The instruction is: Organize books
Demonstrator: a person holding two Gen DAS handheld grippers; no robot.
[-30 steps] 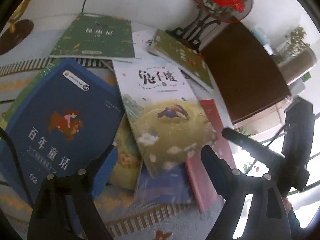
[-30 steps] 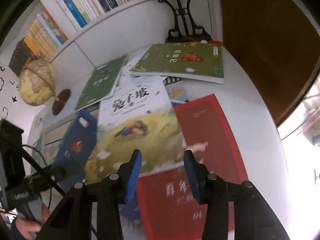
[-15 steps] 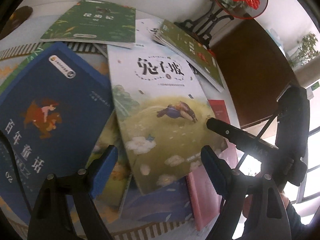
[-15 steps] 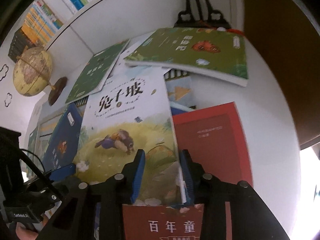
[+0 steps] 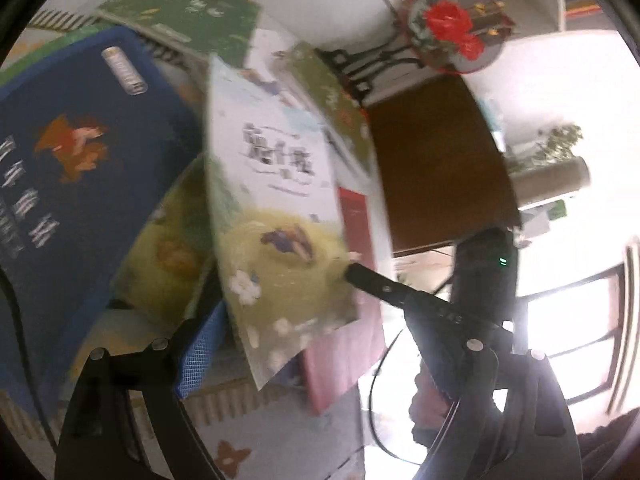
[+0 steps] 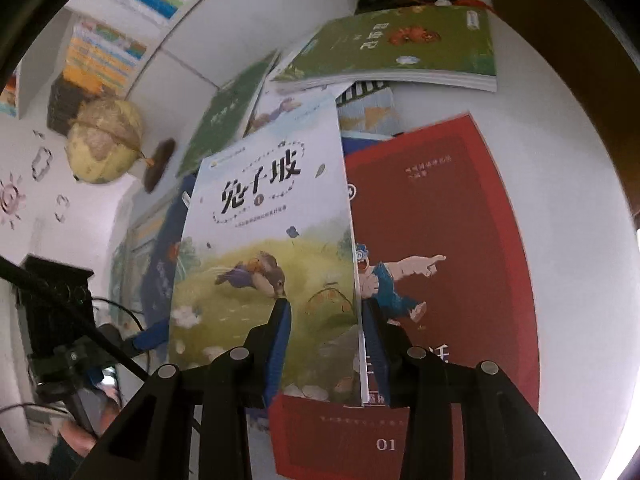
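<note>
A pile of picture books lies on a white table (image 6: 568, 208). The rabbit book (image 6: 264, 248) has a white and yellow cover. My right gripper (image 6: 326, 328) is shut on its lower right edge, one pad on the cover and the other finger behind the edge. In the left wrist view the rabbit book (image 5: 276, 216) tilts up off the pile, with the right gripper's fingertip (image 5: 356, 274) at its edge. My left gripper (image 5: 316, 356) is open, its jaws widening slightly, and the book's lower corner hangs between them untouched. Under it lies a red book (image 6: 432, 216).
A blue book (image 5: 80, 168) lies left, a yellow-green one (image 5: 168, 240) beside it. Two green books (image 6: 400, 48) (image 5: 188, 4) lie at the back. A globe (image 6: 104, 140) and a flower fan on a black stand (image 5: 452, 28) stand behind. A hand (image 5: 428, 404) holds the right gripper.
The right gripper came down over the rabbit book's right edge and its jaws narrowed on it. That side of the book has tipped up. The left view has rolled and blurred.
</note>
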